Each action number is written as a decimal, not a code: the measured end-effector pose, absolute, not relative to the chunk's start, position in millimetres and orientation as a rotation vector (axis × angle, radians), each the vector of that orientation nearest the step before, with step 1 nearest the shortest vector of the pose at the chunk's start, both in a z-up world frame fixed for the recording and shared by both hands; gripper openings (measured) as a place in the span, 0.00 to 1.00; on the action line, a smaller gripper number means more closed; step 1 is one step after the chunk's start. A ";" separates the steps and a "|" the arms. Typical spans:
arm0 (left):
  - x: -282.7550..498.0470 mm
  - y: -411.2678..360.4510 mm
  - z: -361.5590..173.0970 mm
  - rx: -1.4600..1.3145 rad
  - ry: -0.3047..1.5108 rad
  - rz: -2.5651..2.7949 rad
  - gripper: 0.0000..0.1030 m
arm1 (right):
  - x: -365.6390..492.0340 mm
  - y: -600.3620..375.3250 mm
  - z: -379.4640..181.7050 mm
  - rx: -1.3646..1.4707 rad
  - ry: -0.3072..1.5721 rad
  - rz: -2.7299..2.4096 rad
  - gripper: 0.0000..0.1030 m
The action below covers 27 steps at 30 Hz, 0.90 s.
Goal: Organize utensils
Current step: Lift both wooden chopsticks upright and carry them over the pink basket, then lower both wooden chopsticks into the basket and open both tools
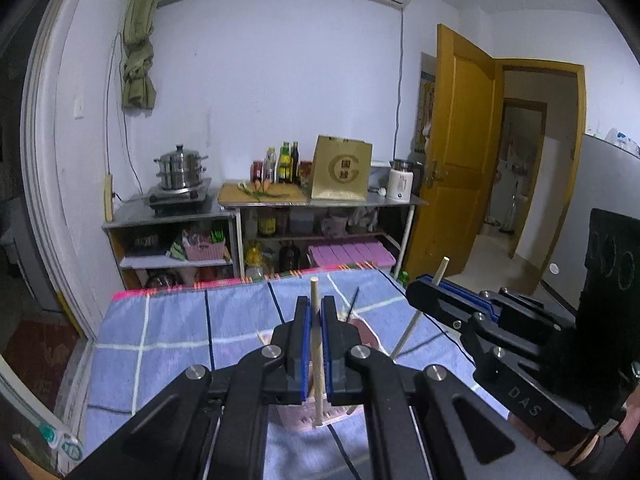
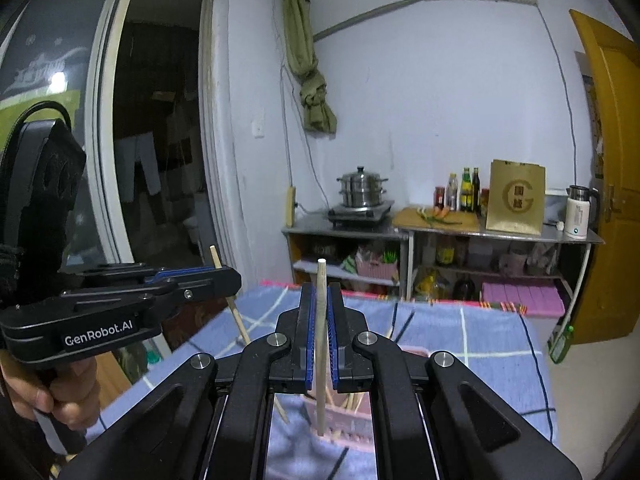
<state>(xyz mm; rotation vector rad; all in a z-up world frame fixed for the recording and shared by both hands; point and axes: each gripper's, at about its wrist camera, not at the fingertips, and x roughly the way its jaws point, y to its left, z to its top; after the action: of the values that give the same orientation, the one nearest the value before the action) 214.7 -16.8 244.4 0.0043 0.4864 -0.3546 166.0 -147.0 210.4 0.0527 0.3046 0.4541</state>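
**A:** Left wrist view — how far along?

**B:** Midway, by my reading. The left hand-held gripper [image 1: 316,322] is clenched on a pale wooden chopstick [image 1: 317,356], raised above the pink basket [image 1: 316,420] on the blue checked worktop [image 1: 168,320]. The stick stands near upright, long axis running up through the jaws, upper tip just clear of them. To its right, the right hand-held gripper [image 1: 424,286] grips a second chopstick [image 1: 416,320], leaning.

**A:** Right wrist view?

**B:** The same, mirrored: its own chopstick is pinched upright, lower end over the basket (more sticks already lie inside). Neither held stick is yet stowed, and a dark one lies beyond on the cloth.
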 end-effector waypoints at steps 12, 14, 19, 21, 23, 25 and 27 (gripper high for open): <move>270.8 -15.7 224.0 -0.019 0.480 -0.356 0.05 | 210.2 -143.0 188.0 0.089 0.297 0.440 0.05; 281.0 -15.6 216.6 -0.024 0.487 -0.359 0.05 | 214.3 -140.9 183.7 0.083 0.296 0.441 0.05; 292.9 -21.8 196.9 -0.009 0.505 -0.357 0.05 | 220.3 -133.0 168.0 0.061 0.310 0.443 0.05; 298.0 -24.4 188.1 -0.007 0.517 -0.360 0.05 | 226.1 -133.6 162.1 0.060 0.321 0.443 0.05; 301.9 -27.4 179.7 0.006 0.528 -0.359 0.05 | 229.6 -132.8 156.5 0.056 0.334 0.440 0.05; 304.3 -28.7 171.4 0.012 0.542 -0.359 0.05 | 232.6 -132.2 150.9 0.051 0.347 0.437 0.05; 306.9 -29.2 163.0 0.018 0.557 -0.356 0.05 | 234.9 -132.1 145.7 0.046 0.361 0.433 0.05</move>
<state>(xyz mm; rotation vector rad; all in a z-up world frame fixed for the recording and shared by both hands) 306.9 -29.2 163.0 0.0180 0.5569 -0.3558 234.9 -132.1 145.7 0.0459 0.3611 0.4331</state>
